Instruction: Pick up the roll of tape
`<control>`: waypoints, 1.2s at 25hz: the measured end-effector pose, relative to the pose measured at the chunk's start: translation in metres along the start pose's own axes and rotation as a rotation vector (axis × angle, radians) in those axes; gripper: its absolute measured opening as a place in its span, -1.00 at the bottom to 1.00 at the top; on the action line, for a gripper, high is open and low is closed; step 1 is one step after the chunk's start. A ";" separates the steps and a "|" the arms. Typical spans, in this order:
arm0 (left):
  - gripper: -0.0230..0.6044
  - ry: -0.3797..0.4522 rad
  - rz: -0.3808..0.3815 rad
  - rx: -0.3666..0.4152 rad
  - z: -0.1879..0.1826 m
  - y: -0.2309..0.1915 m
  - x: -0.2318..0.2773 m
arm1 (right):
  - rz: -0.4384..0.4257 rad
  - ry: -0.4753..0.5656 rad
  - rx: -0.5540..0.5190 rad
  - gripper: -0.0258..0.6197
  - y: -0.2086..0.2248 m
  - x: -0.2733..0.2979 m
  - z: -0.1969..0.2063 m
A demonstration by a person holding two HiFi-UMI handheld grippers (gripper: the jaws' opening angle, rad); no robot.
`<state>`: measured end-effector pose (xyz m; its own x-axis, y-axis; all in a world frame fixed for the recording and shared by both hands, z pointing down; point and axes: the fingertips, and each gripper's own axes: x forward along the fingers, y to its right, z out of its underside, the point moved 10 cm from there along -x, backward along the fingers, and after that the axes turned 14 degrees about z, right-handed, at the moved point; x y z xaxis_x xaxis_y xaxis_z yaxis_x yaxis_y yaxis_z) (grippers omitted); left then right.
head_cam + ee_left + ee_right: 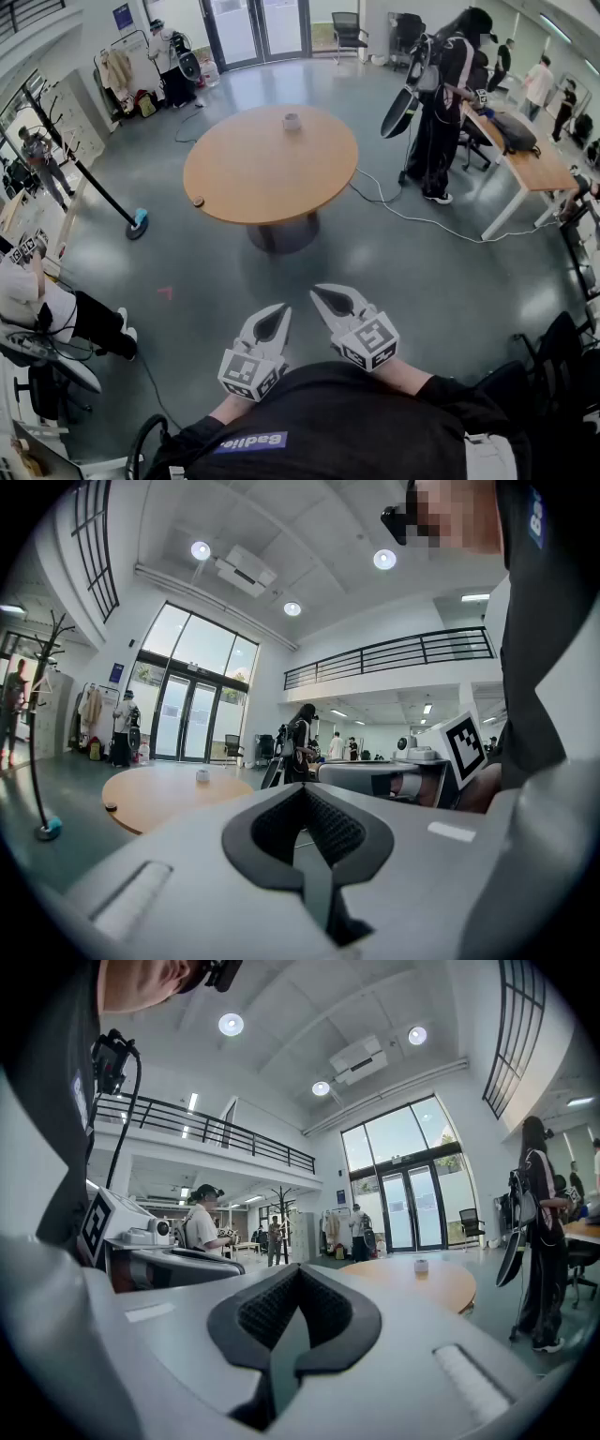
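The roll of tape [292, 122] is a small pale ring standing on the far side of a round wooden table [253, 178], well ahead of me. It shows small in the left gripper view [202, 776] and in the right gripper view [421, 1266]. My left gripper [281, 309] and right gripper [319, 294] are held side by side close to my body, level, several steps short of the table. Both have their jaws shut with nothing between them. From the cameras riding on them, the left gripper [302, 791] and the right gripper [298, 1269] point toward the table [159, 799] [441, 1283].
A small dark object [198, 201] lies at the table's near left edge. A person in black [450, 103] stands right of the table beside a desk [530, 173]. Cables [412, 220] trail across the floor. A pole with a blue base [138, 222] stands left; a seated person [37, 309] is nearer left.
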<state>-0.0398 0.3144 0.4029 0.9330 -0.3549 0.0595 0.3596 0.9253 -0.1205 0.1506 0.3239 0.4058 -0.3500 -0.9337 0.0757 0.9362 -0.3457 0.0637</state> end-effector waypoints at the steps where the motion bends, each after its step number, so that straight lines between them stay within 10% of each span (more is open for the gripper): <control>1: -0.87 -0.001 0.000 -0.001 -0.001 -0.001 -0.001 | 0.000 -0.001 0.002 -0.92 -0.001 0.001 0.000; 30: -0.87 0.011 -0.097 -0.034 0.001 0.004 0.044 | -0.029 -0.038 0.073 -0.91 0.055 -0.001 0.009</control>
<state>0.0024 0.3026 0.4059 0.8938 -0.4442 0.0621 0.4484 0.8814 -0.1485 0.2023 0.3066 0.4185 -0.3789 -0.9189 0.1100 0.9213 -0.3633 0.1383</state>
